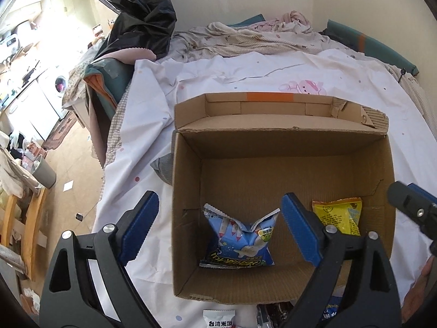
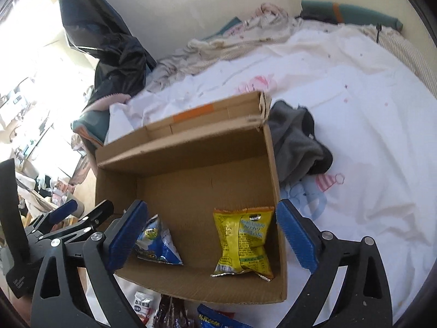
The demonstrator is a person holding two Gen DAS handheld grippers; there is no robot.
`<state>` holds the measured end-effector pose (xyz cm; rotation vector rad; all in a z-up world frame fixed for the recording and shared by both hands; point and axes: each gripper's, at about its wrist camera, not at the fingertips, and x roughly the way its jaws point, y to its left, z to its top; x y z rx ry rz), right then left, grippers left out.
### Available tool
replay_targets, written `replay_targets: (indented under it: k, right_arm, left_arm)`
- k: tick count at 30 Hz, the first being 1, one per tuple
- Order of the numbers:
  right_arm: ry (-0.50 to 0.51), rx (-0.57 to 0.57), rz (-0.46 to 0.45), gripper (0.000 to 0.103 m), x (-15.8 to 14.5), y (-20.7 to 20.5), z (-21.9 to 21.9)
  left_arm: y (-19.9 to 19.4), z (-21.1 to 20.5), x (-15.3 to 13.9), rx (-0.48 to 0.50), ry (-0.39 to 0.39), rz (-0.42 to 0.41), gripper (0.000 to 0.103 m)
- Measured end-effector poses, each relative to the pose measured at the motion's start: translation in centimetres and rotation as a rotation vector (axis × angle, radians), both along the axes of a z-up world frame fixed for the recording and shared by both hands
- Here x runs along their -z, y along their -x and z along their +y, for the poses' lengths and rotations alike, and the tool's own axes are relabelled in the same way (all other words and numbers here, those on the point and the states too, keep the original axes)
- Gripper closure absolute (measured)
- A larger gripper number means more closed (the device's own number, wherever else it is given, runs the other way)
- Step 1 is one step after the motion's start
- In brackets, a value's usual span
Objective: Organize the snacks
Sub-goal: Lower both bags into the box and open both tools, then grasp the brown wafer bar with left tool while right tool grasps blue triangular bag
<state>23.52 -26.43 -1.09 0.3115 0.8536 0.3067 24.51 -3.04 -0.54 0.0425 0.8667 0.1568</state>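
An open cardboard box [image 1: 284, 120] [image 2: 275, 164] stands on the white bed sheet. On its floor lie a blue snack bag [image 1: 240, 240] [image 2: 161, 243] at the left and a yellow snack bag [image 1: 338, 216] [image 2: 243, 246] at the right. My left gripper [image 1: 220, 216] hangs open above the blue bag, its blue pads wide apart and touching nothing. My right gripper [image 2: 209, 224] is open above the yellow bag, pads clear of it. Loose snack packets [image 1: 218, 318] [image 2: 142, 306] lie on the sheet in front of the box.
A grey cloth [image 2: 297, 142] lies against the box's right side. Crumpled bedding [image 1: 245, 38] and a black plastic bag [image 1: 142, 22] sit at the far end of the bed. The bed's left edge drops to a floor with a bin [image 1: 45, 173].
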Motion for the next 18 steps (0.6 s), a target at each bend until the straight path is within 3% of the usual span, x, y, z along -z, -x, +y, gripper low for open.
replay_targets:
  k: [4, 18]
  right_arm:
    - [0.055, 0.042, 0.024, 0.005, 0.1, 0.6, -0.5]
    - [0.002, 0.054, 0.041, 0.005, -0.6, 3.7, -2.4]
  left_arm:
    - [0.8, 0.5, -0.5, -0.012, 0.008, -0.007, 0.014]
    - [4.8, 2.4, -1.8, -0.038, 0.028, -0.024, 0.014]
